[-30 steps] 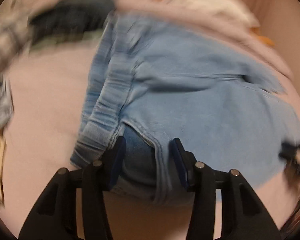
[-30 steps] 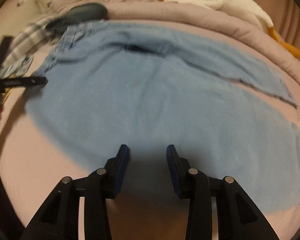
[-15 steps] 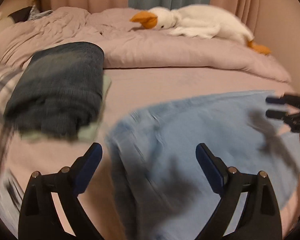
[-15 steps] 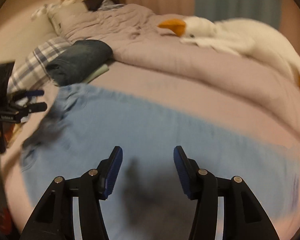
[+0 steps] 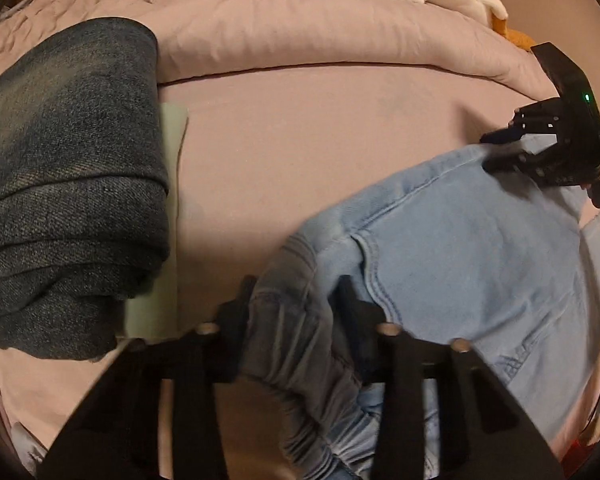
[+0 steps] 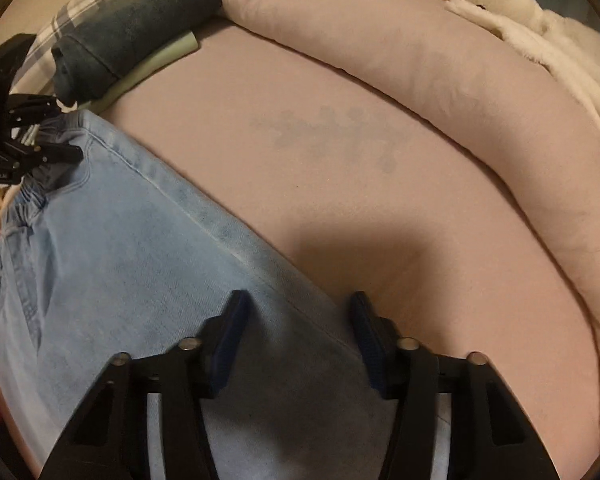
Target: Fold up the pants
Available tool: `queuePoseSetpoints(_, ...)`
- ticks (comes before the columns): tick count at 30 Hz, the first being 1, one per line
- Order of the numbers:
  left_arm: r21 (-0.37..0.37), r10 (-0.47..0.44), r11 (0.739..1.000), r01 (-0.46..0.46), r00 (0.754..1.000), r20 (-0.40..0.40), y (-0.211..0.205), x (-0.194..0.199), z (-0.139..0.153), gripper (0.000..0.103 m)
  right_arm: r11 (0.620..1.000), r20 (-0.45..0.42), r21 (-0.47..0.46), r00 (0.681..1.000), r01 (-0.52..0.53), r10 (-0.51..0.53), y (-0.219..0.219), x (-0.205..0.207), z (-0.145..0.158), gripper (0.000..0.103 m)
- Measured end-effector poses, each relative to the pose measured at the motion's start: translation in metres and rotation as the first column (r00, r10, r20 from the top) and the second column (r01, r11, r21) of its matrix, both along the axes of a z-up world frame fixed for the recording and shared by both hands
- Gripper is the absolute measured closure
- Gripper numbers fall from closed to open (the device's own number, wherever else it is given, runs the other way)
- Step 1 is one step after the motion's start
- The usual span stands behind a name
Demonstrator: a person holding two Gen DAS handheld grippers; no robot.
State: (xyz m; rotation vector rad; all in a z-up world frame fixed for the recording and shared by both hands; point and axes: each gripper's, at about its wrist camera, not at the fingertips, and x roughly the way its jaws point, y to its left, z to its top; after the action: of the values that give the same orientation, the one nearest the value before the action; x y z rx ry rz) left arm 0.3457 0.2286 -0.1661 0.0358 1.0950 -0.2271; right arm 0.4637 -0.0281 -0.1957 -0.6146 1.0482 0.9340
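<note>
- Denim in pale blue, the pants [image 5: 480,248], lying on the pink bed sheet [image 5: 320,140], long axis running from the gathered waistband [image 5: 296,320] out past the far gripper
- Left gripper [image 5: 296,300] closing, jaws clenching a bunched roll of the waistband, cloth filling the gap between the pads
- Right gripper [image 6: 296,320] closing too, straddling the far side seam of the leg with denim lying between the pads; pads not visibly pressing yet, so grasp looking unfinished
- Sitting nearer the waist end: left hand; nearer the leg: right hand, both along the same far edge
- Likely calling for lifting that edge together and carrying it across toward the near side, judging by the layout
- Lying well apart at the left: folded dark jeans [image 5: 68,168] stacked on a pale green cloth [image 5: 168,216]; no containers visible
</note>
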Motion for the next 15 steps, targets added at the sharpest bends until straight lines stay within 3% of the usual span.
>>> queuePoseSetpoints(1, 0.01, 0.005, 1.0, -0.005, 1.0, 0.014, -0.002, -0.001, 0.002, 0.075, 1.0, 0.036, -0.019, 0.999, -0.018, 0.019, 0.002, -0.006, 0.002, 0.088)
queuePoseSetpoints(4, 0.097, 0.011, 0.995, -0.018, 0.998, 0.069, -0.015, -0.007, 0.011, 0.076, 0.992, 0.184, -0.117, 0.98, -0.051, 0.072, 0.011, -0.036, 0.01, 0.098)
queuePoseSetpoints(6, 0.141, 0.036, 0.989, -0.053, 0.992, 0.119, -0.025, -0.011, 0.024, 0.076, 0.986, 0.306, -0.168, 0.95, -0.016, 0.067, 0.015, -0.05, 0.022, 0.1)
queuePoseSetpoints(9, 0.159, 0.056, 0.983, -0.094, 0.972, 0.23, -0.023, -0.034, 0.053, 0.076, 0.991, 0.492, -0.118, 0.871, 0.064, 0.002, 0.013, -0.075, 0.067, 0.1)
queuePoseSetpoints(11, 0.178, 0.023, 0.981, -0.082, 0.95, 0.311, -0.03, -0.058, 0.077, 0.075, 0.994, 0.577, -0.07, 0.816, 0.079, -0.024, -0.002, -0.103, 0.098, 0.1)
queuePoseSetpoints(14, 0.258, -0.055, 0.965, -0.054, 0.916, 0.397, -0.04, -0.104, 0.095, 0.076, 0.997, 0.7, -0.044, 0.714, 0.056, -0.009, -0.02, -0.155, 0.128, 0.1)
queuePoseSetpoints(15, 0.28, -0.085, 0.959, -0.042, 0.9, 0.427, -0.045, -0.125, 0.098, 0.076, 0.997, 0.76, -0.06, 0.65, 0.042, 0.019, -0.033, -0.181, 0.132, 0.1)
